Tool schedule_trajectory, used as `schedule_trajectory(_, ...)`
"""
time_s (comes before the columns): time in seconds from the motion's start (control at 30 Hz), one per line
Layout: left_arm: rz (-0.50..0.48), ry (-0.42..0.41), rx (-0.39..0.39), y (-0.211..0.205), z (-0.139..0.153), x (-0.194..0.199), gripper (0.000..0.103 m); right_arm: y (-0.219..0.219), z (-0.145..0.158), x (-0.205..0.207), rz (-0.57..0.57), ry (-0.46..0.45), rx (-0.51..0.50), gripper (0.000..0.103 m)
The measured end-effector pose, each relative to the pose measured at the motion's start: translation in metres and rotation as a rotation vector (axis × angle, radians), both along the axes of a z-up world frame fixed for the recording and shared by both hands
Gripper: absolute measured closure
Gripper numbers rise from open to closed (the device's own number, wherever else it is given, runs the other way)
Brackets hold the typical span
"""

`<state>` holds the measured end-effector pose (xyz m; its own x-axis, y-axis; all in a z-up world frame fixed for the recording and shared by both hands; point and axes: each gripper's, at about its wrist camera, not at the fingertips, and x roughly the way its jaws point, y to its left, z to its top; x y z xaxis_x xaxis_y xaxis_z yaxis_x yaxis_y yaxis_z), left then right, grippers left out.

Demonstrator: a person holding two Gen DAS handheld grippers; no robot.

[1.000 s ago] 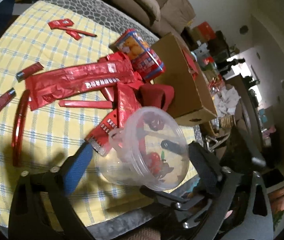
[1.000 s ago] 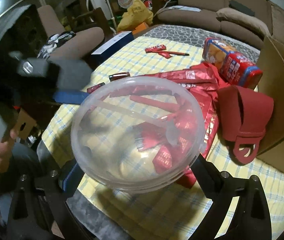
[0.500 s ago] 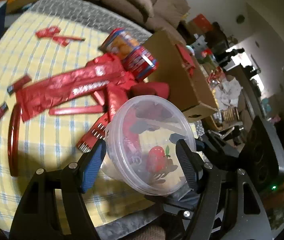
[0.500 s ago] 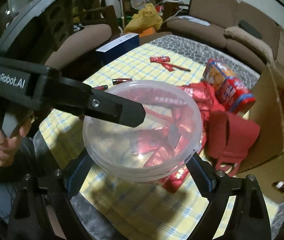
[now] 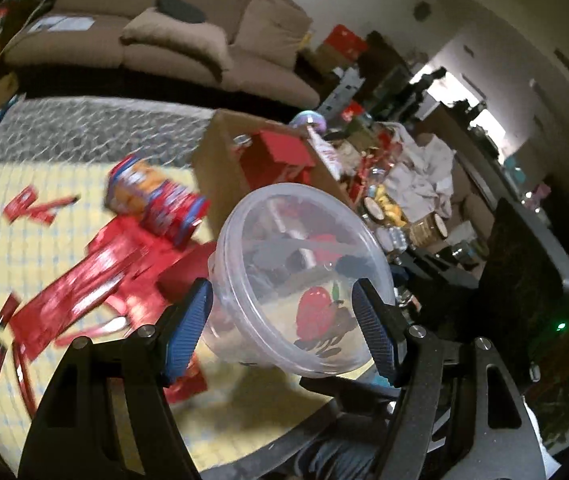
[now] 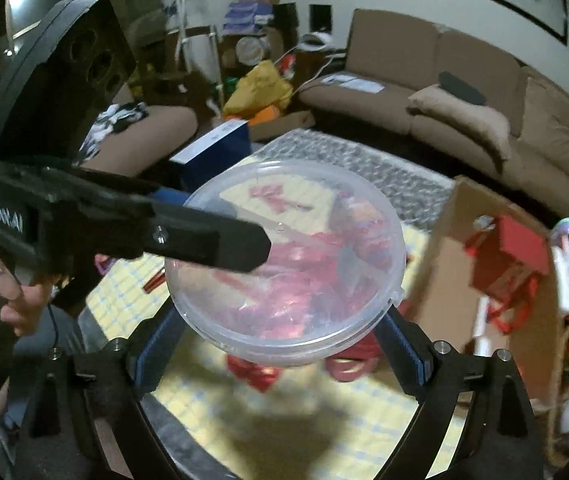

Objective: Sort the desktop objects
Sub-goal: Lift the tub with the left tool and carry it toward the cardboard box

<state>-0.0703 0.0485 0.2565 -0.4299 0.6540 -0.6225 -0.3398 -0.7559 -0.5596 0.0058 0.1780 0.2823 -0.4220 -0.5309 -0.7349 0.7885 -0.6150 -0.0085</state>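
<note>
A clear plastic tub with a strawberry print hangs above the yellow checked table. My left gripper is shut on the tub's body, with a blue pad pressed on each side. In the right wrist view the tub's round clear lid faces the camera. My right gripper is shut on the lid's rim from both sides. One black finger of the left gripper crosses the lid's left part. Red wrappers and a biscuit can lie on the table below, blurred.
An open cardboard box holding red items stands at the table's right side. A blue box sits at the far table edge. A brown sofa stands behind. A person's hand grips the left gripper's handle. Cluttered shelves fill the right.
My left gripper's jaws closed from wide apart onto the tub. Both grippers then rose together with the tub, so the table and red wrappers now sit lower and farther away.
</note>
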Motion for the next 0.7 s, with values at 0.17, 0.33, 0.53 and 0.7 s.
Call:
schedule_trajectory(0.17, -0.05, 0.008, 0.024, 0.05, 0.012, -0.032, 0.033, 0.039, 0.018, -0.032, -0.046, 0.034, 0.033, 0.01)
schedule_trajectory(0.33, -0.091, 0.004, 0.023, 0.1, 0.007, -0.066, 0.029, 0.074, 0.017, -0.069, -0.11, 0.05, 0.055, 0.01)
schedule_trajectory(0.53, -0.117, -0.042, -0.009, 0.139, -0.022, -0.106, 0.028, 0.106, -0.011, -0.12, -0.144, -0.012, 0.057, 0.01)
schedule_trajectory(0.7, -0.115, -0.1, -0.021, 0.15, -0.063, -0.127, 0.028, 0.113, -0.049, -0.149, -0.14, -0.075, 0.085, 0.01)
